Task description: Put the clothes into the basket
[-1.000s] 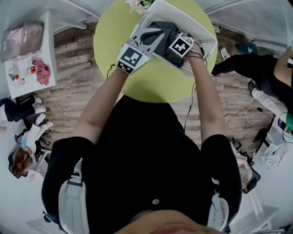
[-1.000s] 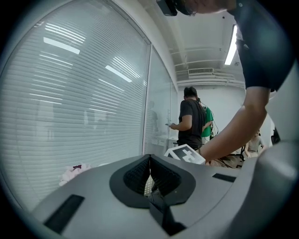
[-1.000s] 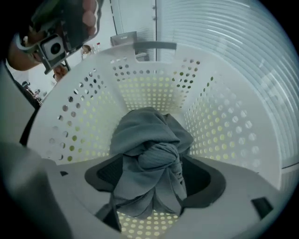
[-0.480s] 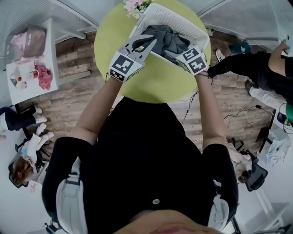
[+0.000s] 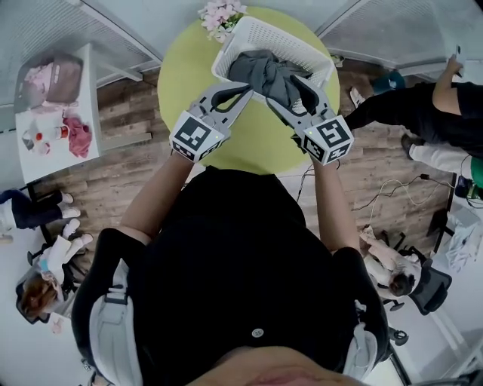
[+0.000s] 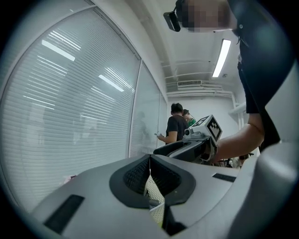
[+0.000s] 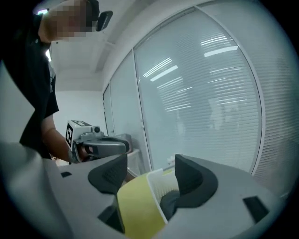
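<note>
A white basket stands on the far part of the round yellow-green table, with grey clothes heaped inside it. Both grippers hover in front of the basket, above its near rim, pointing at it. My left gripper has its tips together with nothing in them; a sliver of basket shows through the slit. My right gripper is open; its jaws have just been closing a little, with nothing between them. Beyond them lie the basket and table.
Pink flowers sit on the table behind the basket. A white side table with pink items stands at the left. A person sits on the wooden floor at the right, near cables. Glass walls with blinds surround the room.
Both grippers have lifted out of the basket and drawn back toward me. The right one has swung from pointing down to nearly level. The grey clothes stay in the basket.
</note>
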A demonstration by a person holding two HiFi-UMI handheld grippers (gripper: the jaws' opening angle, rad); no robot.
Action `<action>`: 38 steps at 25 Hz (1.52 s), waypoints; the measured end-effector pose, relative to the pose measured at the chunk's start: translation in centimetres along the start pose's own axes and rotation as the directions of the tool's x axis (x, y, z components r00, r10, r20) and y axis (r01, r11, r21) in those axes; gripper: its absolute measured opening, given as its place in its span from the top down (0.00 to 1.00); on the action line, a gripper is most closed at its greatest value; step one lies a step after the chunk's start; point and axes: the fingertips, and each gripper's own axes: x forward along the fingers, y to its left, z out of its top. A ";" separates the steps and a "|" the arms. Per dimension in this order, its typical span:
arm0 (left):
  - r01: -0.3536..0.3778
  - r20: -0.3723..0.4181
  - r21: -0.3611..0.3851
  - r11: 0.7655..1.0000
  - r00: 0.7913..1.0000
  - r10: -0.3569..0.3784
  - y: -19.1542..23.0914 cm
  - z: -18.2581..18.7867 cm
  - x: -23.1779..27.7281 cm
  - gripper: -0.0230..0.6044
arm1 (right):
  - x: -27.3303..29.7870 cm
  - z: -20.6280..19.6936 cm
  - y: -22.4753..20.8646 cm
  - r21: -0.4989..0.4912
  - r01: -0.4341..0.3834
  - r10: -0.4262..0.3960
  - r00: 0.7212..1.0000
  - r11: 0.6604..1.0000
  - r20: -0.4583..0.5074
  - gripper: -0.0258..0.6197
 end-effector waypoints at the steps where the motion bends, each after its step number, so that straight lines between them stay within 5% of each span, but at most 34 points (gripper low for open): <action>1: 0.008 0.000 0.004 1.000 1.000 -0.008 -0.5 0.2 -0.1 0.95 | -0.5 0.4 0.6 0.011 -0.006 0.005 0.999 1.000 0.032 0.46; 10: 0.036 0.031 0.032 0.999 0.999 -0.037 -3.3 2.0 -0.6 0.95 | -3.8 2.2 3.3 -0.033 0.028 -0.022 0.984 0.999 0.179 0.89; 38: 0.036 0.028 0.027 0.999 0.999 -0.037 -3.5 1.7 -0.1 0.95 | -4.0 2.3 3.6 -0.060 0.039 -0.027 0.981 0.997 0.193 0.92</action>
